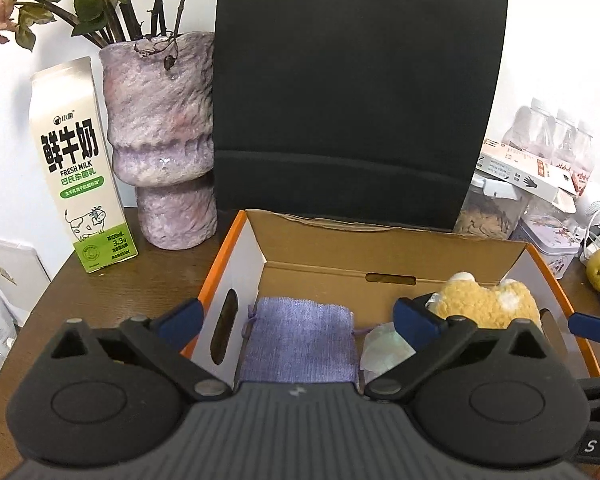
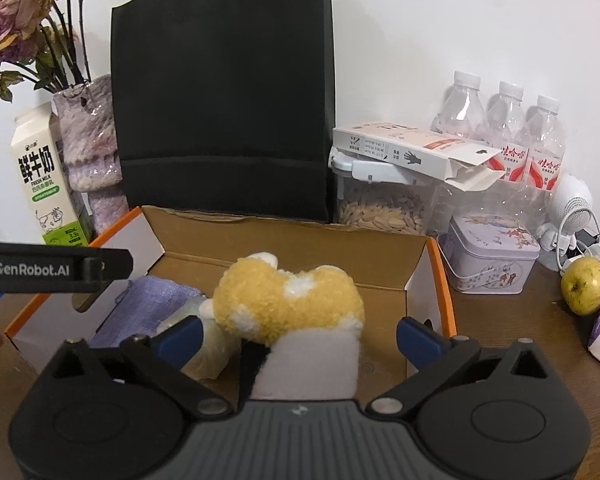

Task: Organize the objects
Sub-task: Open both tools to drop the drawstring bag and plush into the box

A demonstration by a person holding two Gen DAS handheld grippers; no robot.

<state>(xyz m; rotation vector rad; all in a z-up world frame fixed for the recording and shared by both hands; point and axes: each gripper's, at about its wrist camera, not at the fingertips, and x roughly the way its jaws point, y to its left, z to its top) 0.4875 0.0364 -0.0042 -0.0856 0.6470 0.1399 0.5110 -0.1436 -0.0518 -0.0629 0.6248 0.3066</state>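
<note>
While both tongs gape, box [image 1: 392, 256] holds three items.

In the box [image 2: 428, 280]: pouch [image 2: 148, 308] left, plush toy [image 2: 288, 300] right; bag [image 2: 224, 92] stands behind

In the left wrist view the left claw's [image 1: 296, 320] body covers the near end of the purple cloth pouch [image 1: 300, 336] and the near wall of the cardboard box [image 1: 380, 264]. The pale crumpled item [image 1: 384, 350] beside the pouch is too blurred to name. In the right wrist view the plush toy's [image 2: 288, 300] white lower part disappears behind the right claw [image 2: 300, 334]. The black bag's [image 2: 224, 92] handles are cut off at the top edge, and the dried flowers [image 2: 20, 28] at the left edge.
</note>
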